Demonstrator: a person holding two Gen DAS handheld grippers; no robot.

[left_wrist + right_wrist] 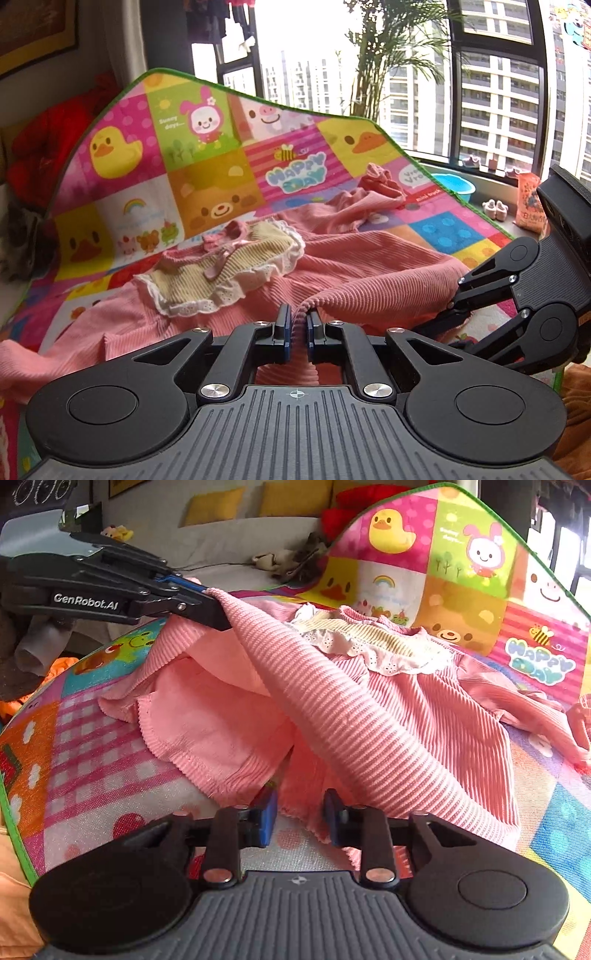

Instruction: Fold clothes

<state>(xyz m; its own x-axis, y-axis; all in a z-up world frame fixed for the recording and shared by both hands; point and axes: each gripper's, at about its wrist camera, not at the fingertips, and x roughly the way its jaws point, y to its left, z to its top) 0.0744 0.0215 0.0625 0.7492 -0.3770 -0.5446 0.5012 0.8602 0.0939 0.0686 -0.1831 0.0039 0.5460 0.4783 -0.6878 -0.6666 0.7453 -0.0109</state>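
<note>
Right, key relation: the dress hem (221, 753) lies just ahead of the right gripper (301, 818), a bit left of its line; a scrap of hem edge sits between the jaws.
Dress: pink ribbed dress (354, 266), spread on the play mat (207, 162); cream lace-trimmed bib (221, 277) and collar at the far end, skirt and hem at the near end.
Long axis: runs near-to-far, collar far, hem near both tools.
L gripper: left gripper (298, 328) is pinched tight on a ridge of the skirt fabric, lifting it into a tent; right wrist view shows the cloth hanging off its tip (214, 605).
R gripper: jaws narrow but w/ a visible gap; fabric edge lies between, pads don't look pressed on it, so not gripping yet, I'd say.
Nearer hand: right one is low at the hem; left one holds higher and to the left.
Edges: mat's near-left edge w/ green trim (14, 834) is near the hem; far end of mat curls up.
Open room: bare mat to the right of the skirt (554, 812) and far beyond the collar, enough to carry the hem toward the bib.
Clutter: sleeve (373, 192) trails off far-right, clear of the fold path.
</note>
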